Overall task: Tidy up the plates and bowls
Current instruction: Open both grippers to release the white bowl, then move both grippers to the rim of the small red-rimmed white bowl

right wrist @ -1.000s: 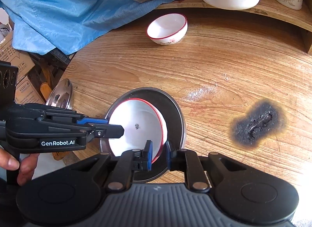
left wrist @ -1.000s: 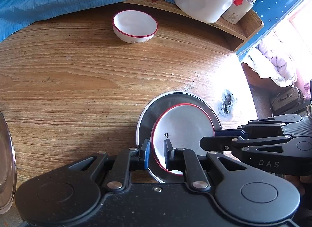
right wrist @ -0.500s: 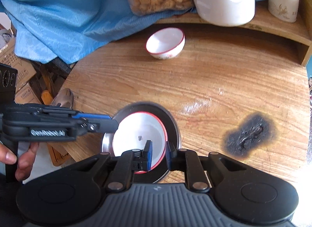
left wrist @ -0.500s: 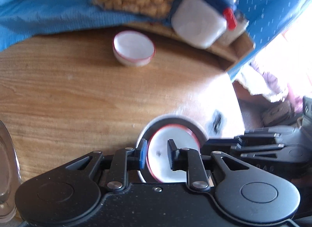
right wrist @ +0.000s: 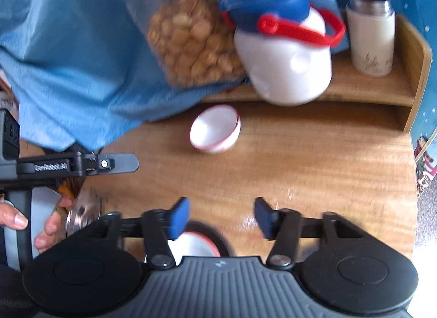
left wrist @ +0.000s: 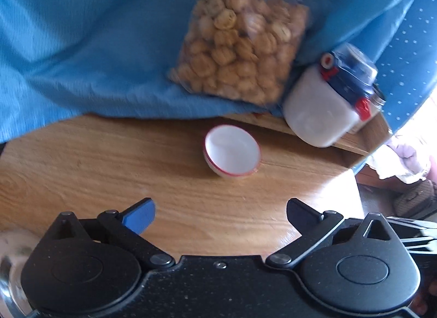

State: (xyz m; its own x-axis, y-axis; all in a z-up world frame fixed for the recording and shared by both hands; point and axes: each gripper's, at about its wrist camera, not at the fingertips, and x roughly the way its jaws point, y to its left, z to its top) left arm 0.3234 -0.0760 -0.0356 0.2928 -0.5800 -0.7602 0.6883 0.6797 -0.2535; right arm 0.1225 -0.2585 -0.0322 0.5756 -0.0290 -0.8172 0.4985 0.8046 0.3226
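Note:
A white bowl with a red rim [left wrist: 232, 151] stands at the far side of the wooden table [left wrist: 109, 165]; it also shows in the right wrist view [right wrist: 215, 129]. My left gripper [left wrist: 220, 215] is open and empty, above the table short of the bowl. My right gripper [right wrist: 221, 217] is open and empty. Just under it, a white red-rimmed plate [right wrist: 196, 245] lies in a dark metal plate [right wrist: 221, 241], mostly hidden by the gripper body. The left gripper [right wrist: 133, 163] shows at the left of the right wrist view.
A bag of snacks [left wrist: 240, 53] lies on blue cloth [left wrist: 82, 53] behind the bowl. A white jug with a blue lid [right wrist: 284, 53] and a white flask [right wrist: 371, 36] stand on a raised wooden shelf [right wrist: 382, 91]. A shiny metal lid [right wrist: 82, 217] lies at the table's left edge.
Both grippers have opened, lifted and tilted up away from the stacked plates, which stay on the table. The far bowl now sits nearer the middle of both views.

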